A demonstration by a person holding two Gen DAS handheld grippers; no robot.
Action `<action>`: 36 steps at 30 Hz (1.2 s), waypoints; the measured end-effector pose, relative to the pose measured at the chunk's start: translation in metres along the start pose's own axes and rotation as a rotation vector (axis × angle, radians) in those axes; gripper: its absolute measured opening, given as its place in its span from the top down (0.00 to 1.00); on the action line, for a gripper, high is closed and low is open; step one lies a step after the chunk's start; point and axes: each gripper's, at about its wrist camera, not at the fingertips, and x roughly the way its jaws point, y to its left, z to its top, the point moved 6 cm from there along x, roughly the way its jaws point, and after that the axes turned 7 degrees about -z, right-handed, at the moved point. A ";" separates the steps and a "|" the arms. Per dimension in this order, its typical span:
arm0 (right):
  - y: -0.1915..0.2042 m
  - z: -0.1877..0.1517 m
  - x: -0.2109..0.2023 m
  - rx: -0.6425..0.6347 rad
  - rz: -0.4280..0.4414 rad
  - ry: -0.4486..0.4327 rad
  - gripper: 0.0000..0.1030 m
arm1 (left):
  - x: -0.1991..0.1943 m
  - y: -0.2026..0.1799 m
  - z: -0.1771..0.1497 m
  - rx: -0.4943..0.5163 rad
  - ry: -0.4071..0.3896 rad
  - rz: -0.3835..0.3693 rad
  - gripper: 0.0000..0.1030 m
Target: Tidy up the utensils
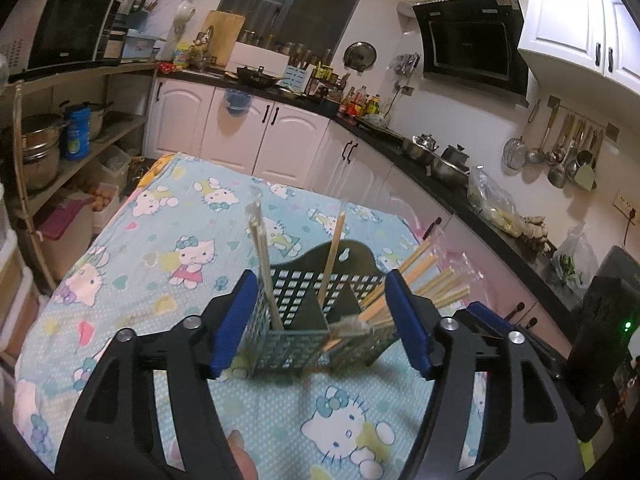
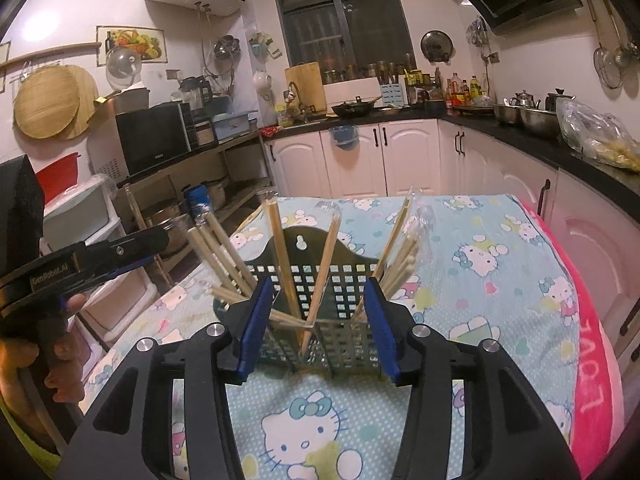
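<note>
fingers on the left gripper point(image 1: 320, 320) are spread well apart with nothing pinched, and the right gripper point(image 2: 318, 326) is about half open and empty too. the holder point(image 2: 316, 312) sits upright on the kitty cloth point(image 2: 304, 432) just past both sets of tips. chopsticks point(image 2: 280, 248) already stand in its compartments, leaning every which way. no loose ones visible on the cloth, so i'd guess the sorting is mostly done, maybe just tidying left.
</note>
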 end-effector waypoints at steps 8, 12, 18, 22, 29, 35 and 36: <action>0.006 -0.016 -0.015 -0.028 -0.005 -0.001 0.40 | -0.015 0.006 -0.022 -0.001 0.020 0.034 0.18; 0.005 -0.026 -0.020 -0.027 -0.006 0.006 0.32 | -0.020 0.012 -0.037 -0.015 0.032 0.044 0.13; 0.004 -0.043 -0.024 -0.036 -0.025 0.015 0.26 | -0.024 0.015 -0.056 -0.011 0.046 0.060 0.11; 0.003 -0.054 -0.028 -0.042 -0.038 0.012 0.23 | -0.023 0.015 -0.069 -0.008 0.050 0.066 0.11; -0.004 -0.075 -0.030 -0.035 -0.054 0.017 0.17 | -0.019 0.016 -0.086 -0.003 0.041 0.080 0.11; -0.009 -0.092 -0.028 -0.033 -0.062 0.034 0.15 | -0.015 0.013 -0.098 -0.003 0.033 0.071 0.11; -0.009 -0.094 -0.028 -0.032 -0.063 0.036 0.15 | -0.015 0.013 -0.100 0.000 0.031 0.074 0.11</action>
